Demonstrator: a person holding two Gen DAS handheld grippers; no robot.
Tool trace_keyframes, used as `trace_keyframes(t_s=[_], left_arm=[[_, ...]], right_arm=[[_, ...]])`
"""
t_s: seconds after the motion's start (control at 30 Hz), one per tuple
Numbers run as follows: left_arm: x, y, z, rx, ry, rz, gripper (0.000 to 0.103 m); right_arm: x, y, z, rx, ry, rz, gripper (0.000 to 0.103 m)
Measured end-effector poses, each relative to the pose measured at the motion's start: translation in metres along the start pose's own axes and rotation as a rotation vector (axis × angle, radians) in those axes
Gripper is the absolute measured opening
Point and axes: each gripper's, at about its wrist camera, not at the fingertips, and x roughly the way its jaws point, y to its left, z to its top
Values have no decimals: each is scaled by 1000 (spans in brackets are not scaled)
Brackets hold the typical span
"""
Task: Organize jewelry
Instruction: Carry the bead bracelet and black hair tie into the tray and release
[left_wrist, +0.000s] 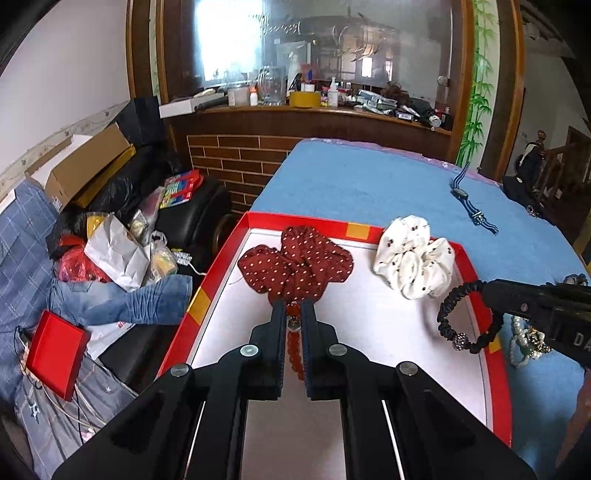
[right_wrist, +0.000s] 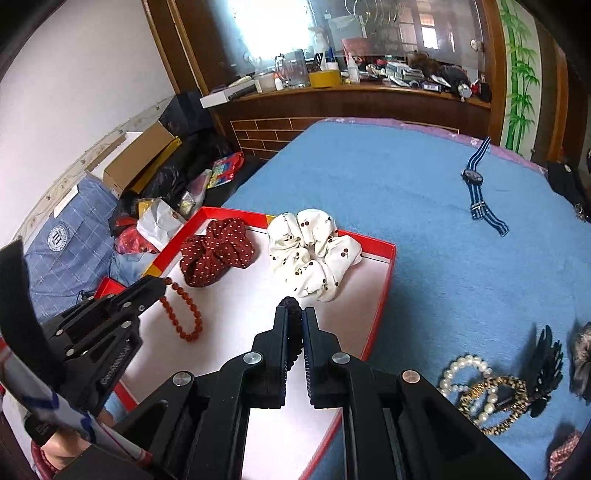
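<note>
Jewelry sits in two places: some inside the red-walled tray (right_wrist: 384, 280) with its smooth white floor, some loose on the fuzzy blue cloth (right_wrist: 424, 192) to the right. Your biggest risk is the tray itself: it hangs near the table's left edge, and a push could slide it off.

Inside, at the far end, lie a maroon dotted scrunchie (left_wrist: 295, 258) and a cream cherry-print scrunchie (right_wrist: 314, 254), both soft and puffy; either dangling loop could snag them.

Your left gripper (left_wrist: 293, 314) is clamped on a red bead bracelet (right_wrist: 183, 314), hard round beads that could slip or scatter. Your right gripper (right_wrist: 294, 321) is clamped on a black braided elastic band (left_wrist: 465, 317) with a sparkly bead, hanging over the tray's right wall; released early, it may land outside.

Near right, pearl loops (right_wrist: 467, 384) wait, tangled together. A striped-strap watch (right_wrist: 480, 192) lies far right.
</note>
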Motion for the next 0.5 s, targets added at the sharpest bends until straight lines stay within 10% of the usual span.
trace_keyframes(t_s=[0.5], left_arm=[[32,-3,13,-29,109,-67,7]], right_arm=[[44,-15,10,48,68,-95,9]])
